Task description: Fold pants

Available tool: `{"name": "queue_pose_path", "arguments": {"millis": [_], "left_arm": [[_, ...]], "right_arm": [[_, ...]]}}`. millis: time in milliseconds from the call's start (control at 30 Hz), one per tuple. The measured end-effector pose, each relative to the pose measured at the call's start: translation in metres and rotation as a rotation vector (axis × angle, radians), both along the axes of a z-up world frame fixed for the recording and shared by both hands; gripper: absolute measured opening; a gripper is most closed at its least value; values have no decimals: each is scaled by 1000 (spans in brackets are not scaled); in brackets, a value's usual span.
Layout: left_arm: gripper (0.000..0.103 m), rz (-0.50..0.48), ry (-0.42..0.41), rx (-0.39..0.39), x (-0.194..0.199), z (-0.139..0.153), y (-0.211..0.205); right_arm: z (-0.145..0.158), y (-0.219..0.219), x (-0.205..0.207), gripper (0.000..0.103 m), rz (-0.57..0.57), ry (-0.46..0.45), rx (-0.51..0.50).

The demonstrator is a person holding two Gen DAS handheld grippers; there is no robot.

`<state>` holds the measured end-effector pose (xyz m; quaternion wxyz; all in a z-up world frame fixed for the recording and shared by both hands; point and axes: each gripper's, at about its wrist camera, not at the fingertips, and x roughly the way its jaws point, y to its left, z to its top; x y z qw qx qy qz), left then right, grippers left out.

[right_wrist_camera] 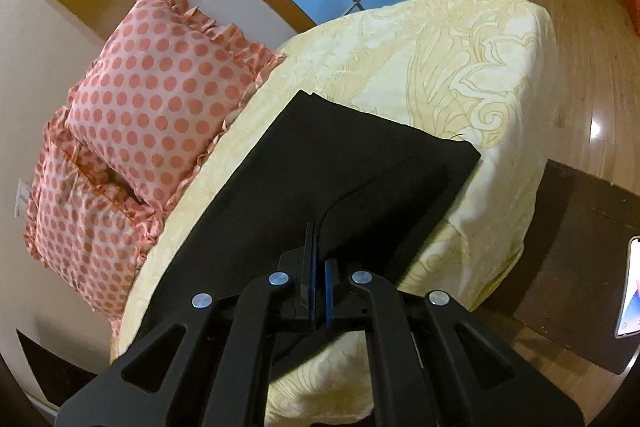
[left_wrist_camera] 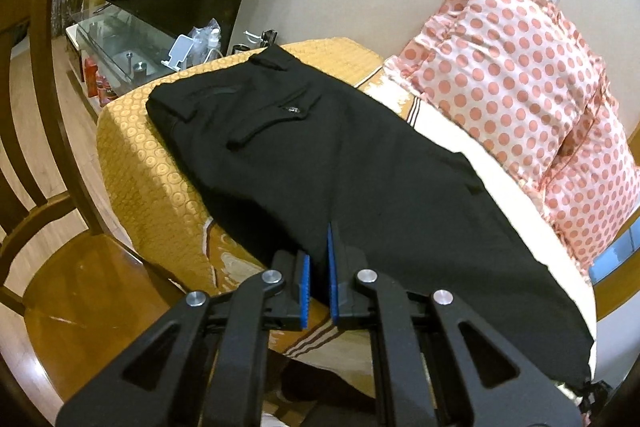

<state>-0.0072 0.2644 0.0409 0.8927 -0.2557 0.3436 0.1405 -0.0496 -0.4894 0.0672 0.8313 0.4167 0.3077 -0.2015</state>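
Observation:
Black pants (left_wrist_camera: 320, 155) lie flat along the bed, waistband and back pockets at the far end in the left wrist view. My left gripper (left_wrist_camera: 319, 247) sits at the near edge of the pants with its blue pads a narrow gap apart, over the fabric's edge; whether it pinches cloth is unclear. In the right wrist view the leg end of the pants (right_wrist_camera: 360, 163) lies on the cream bedspread. My right gripper (right_wrist_camera: 318, 247) is shut on a raised fold of the pants' near edge.
Polka-dot pillows (left_wrist_camera: 520, 87) (right_wrist_camera: 152, 99) lie along the wall side of the bed. A wooden chair (left_wrist_camera: 60, 227) stands left of the bed. A glass TV stand (left_wrist_camera: 120, 43) is beyond. A dark cabinet (right_wrist_camera: 580, 247) with a phone stands right.

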Motion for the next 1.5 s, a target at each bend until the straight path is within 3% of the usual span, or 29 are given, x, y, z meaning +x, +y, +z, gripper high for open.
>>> {"name": "queue_pose_path", "arguments": {"millis": [167, 333, 433, 600, 667, 700, 800, 867, 933, 1033, 1067, 1100, 1233, 1400, 1500], "left_arm": [[11, -10, -16, 15, -5, -14, -4], [23, 9, -82, 5, -18, -15, -2], [34, 74, -141, 2, -32, -6, 11], [38, 166, -215, 22, -43, 12, 34], [45, 139, -241, 66, -37, 21, 32], [54, 111, -237, 126, -29, 25, 26], [55, 73, -169, 257, -5, 24, 11], [55, 58, -123, 254, 7, 15, 13], [55, 66, -50, 248, 18, 1, 18], [55, 71, 3, 226, 24, -18, 24], [55, 76, -10, 232, 22, -18, 23], [57, 80, -22, 232, 20, -15, 20], [63, 59, -111, 230, 10, 1, 6], [72, -51, -166, 309, 11, 16, -37], [75, -122, -166, 320, 19, 16, -59]], "right_arm": [[-3, -1, -5, 3, -9, 9, -9], [7, 0, -1, 3, -3, -6, -74], [3, -2, 2, 3, -3, 13, -70], [-6, -6, 2, 3, -18, 26, -59], [-6, -5, 3, 3, -18, 32, -73], [-6, -4, 4, 3, -18, 34, -81], [-5, -1, 7, 3, -3, 52, -122], [-3, 0, 7, 5, 8, 67, -145], [1, 0, 2, 12, 5, 82, -162], [13, -3, -10, 46, -37, 81, -226], [18, -4, -13, 69, -53, 74, -254], [25, -7, -18, 76, -73, 56, -281], [29, -22, -16, 75, -96, 30, -296], [8, -33, -6, 62, -92, 94, -237], [7, -21, -7, 53, -69, 104, -274]]}}
